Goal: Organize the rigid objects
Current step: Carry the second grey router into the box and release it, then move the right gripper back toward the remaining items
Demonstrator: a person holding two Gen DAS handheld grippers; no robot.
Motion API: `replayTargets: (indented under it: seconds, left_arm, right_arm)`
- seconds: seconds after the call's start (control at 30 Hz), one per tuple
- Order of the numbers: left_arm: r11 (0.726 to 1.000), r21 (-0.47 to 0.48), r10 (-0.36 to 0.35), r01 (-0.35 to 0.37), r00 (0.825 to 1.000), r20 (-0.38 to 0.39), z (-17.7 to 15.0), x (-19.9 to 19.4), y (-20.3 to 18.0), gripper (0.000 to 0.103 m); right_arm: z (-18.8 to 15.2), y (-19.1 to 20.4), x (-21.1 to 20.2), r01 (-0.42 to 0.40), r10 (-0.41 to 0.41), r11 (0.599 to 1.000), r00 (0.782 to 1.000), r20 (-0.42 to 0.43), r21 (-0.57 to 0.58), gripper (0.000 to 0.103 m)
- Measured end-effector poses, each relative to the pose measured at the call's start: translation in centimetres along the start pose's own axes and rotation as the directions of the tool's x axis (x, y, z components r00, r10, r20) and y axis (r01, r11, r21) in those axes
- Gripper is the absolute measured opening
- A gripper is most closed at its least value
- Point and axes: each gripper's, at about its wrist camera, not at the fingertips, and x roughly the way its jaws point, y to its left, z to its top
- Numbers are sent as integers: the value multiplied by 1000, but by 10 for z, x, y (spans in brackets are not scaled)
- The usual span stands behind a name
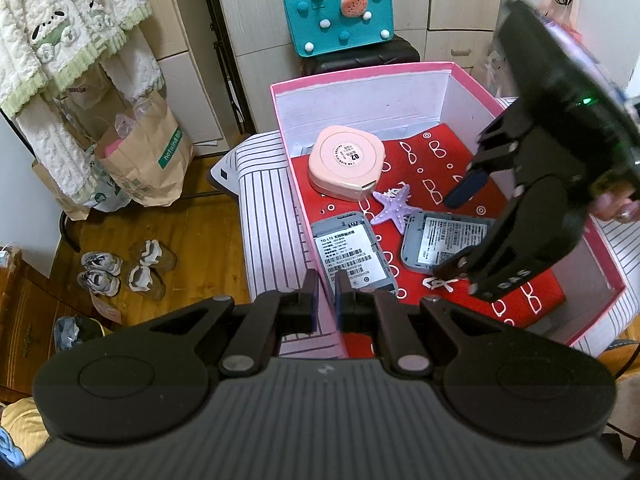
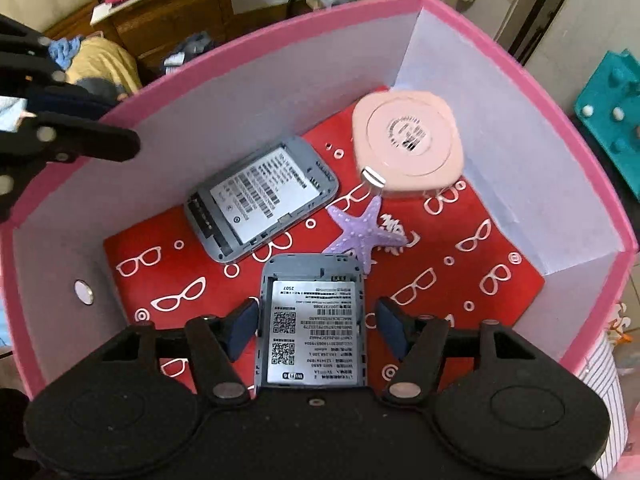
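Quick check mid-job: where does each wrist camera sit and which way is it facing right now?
Left wrist: on the left hand-held gripper, shut on the pink box wall, facing down into it; right hand-held gripper shows.
Right wrist: on the right hand-held gripper, open astride a grey router.
Shared: box, starfish, pink tape measure.

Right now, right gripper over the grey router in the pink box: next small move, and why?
Probably lift the right gripper straight up out of the pink cardboard box. Its jaws stand apart from the grey pocket router, which looks to lie flat on the red patterned liner beside the purple starfish.
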Motion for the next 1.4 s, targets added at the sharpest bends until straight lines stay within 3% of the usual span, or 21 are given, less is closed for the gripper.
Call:
replayTargets:
  seconds: [0.1,0.2,0.27,0.37,0.5,0.7,0.97,1.1,1.27,1.4]
  left_arm:
    - [1000,4,1,-1,1000,2,0,0,0,7]
    - [1000,7,2,-2,1000,4,0,0,-1,7]
    - [1000,5,1,-1,1000,7,-1,-1,0,7]
    - [1000,1,-2,2,1000,10,-1,-1,1,7]
    - [1000,1,-1,1,1000,10,-1,-1,1,7]
    - [1000,5,3,-3,1000,21,-3,-2,1,7]
    - [1000,-5,3,-3,999,48,-6,-3,1,7]
    - [1000,-7,3,-2,999,48,-7,-3,0,7]
    - [1000,-9,4,-4,999,48,-7,-3,0,7]
    - [1000,-10,4,-4,999,48,-7,-3,1,7]
  right_arm:
    - [-13,-5,-33,-27,23,999,994,109,39,70]
    - [-27,-8,-71,-53,34,995,973,227,80,71]
    - [-40,-15,-93,-59,24,993,952,305,106,71]
    - [-67,-21,-119,-42,-26,988,902,431,148,73]
    - [-106,-28,-135,10,-120,976,857,501,217,73]
    - [-161,-43,-118,36,-219,933,844,490,357,73]
    - [-221,-44,-63,104,-343,872,826,447,478,73]
    - [-227,-41,-29,158,-364,875,839,404,458,72]
    - [-225,-61,-9,97,-341,851,850,403,516,66]
    - [-215,-71,-4,100,-348,849,845,406,519,63]
